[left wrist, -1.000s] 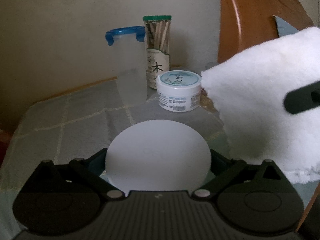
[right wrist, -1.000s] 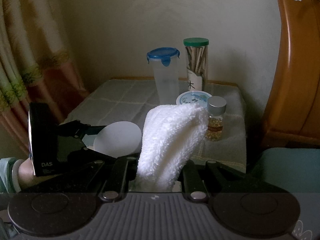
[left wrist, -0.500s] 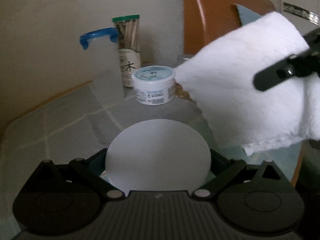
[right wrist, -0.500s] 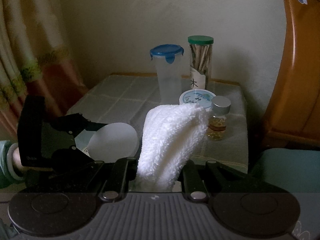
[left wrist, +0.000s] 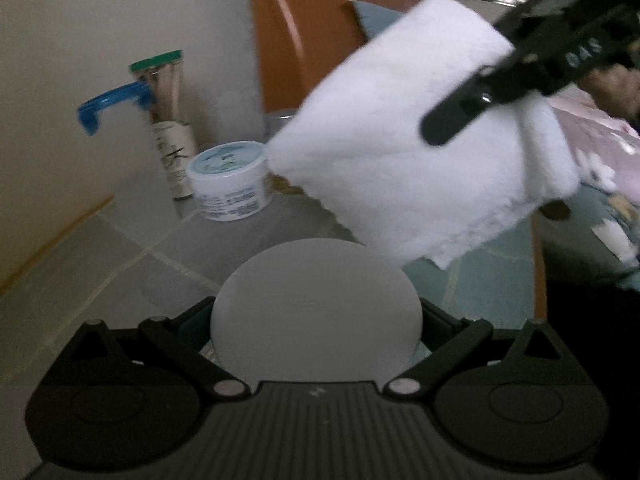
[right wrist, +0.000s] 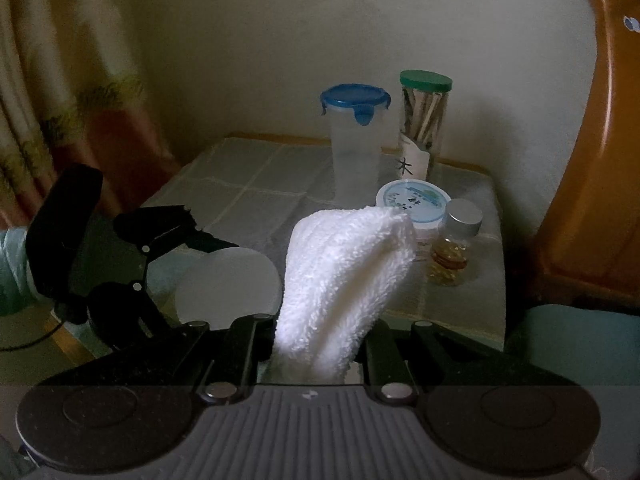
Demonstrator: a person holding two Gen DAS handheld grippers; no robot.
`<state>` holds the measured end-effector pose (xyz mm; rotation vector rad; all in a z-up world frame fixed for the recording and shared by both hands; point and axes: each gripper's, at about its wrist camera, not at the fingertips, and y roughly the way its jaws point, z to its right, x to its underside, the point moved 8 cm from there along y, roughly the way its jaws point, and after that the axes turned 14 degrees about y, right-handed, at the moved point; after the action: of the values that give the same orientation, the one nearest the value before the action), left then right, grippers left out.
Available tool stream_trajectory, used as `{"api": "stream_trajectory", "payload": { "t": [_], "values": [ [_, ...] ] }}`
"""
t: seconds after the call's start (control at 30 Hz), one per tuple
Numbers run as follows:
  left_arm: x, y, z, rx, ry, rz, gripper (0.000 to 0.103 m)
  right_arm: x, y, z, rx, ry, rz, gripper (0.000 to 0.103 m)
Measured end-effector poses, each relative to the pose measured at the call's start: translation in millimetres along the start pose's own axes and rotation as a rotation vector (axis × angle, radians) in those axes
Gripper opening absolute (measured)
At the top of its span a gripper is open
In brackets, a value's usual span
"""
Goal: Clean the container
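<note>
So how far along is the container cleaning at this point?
Done: both tools are picked up. The right gripper is shut on the white cloth, and the left gripper holds a round white container, lifted clear of the table.

In hand: cloth and container are close together but still apart.

Left: the wiping itself; no contact shows yet. Whether the container is dirty cannot be told.

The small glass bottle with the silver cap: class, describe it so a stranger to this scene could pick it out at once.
Start at the cloth-covered table against the wall. Four containers cluster at its back right; the small glass bottle stands nearest the camera, beside the low white tub. It alone has a silver cap and amber contents.
</note>
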<state>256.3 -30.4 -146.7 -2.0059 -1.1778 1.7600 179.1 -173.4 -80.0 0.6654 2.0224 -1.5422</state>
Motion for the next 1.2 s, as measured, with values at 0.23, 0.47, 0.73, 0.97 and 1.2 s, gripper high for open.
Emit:
{"api": "stream_trajectory", "payload": {
  "t": [0.23, 0.47, 0.73, 0.97, 1.2],
  "values": [
    [0.8, 1.9, -1.0, 0.116, 0.088, 0.026, 0.1, -0.8, 2.5, -5.2, 0.018, -0.009, -0.015, 0.017],
    [-0.3, 9.3, -0.3, 0.21, 0.174, 0.042, 0.1, 2.1, 4.4, -5.6, 0.045, -0.004, -0.033, 0.017],
    [0.6, 11.8, 1.0, 0.182, 0.125, 0.038, 0.101, 0.8, 8.6, -4.9, 0.042, -0.003, -0.041, 0.017],
    [-5.0, 2.0, -3.1, 0.099, -0.003, 0.053, 0.101, 0.4, 13.2, 1.7, 0.015, 0.018, -0.034, 0.017],
    [-17.1, -24.3, -11.8, -0.107, -0.192, 0.075, 0.102, -2.9, 18.9, 13.5, -0.015, 0.033, -0.02, 0.017]
  ]
}}
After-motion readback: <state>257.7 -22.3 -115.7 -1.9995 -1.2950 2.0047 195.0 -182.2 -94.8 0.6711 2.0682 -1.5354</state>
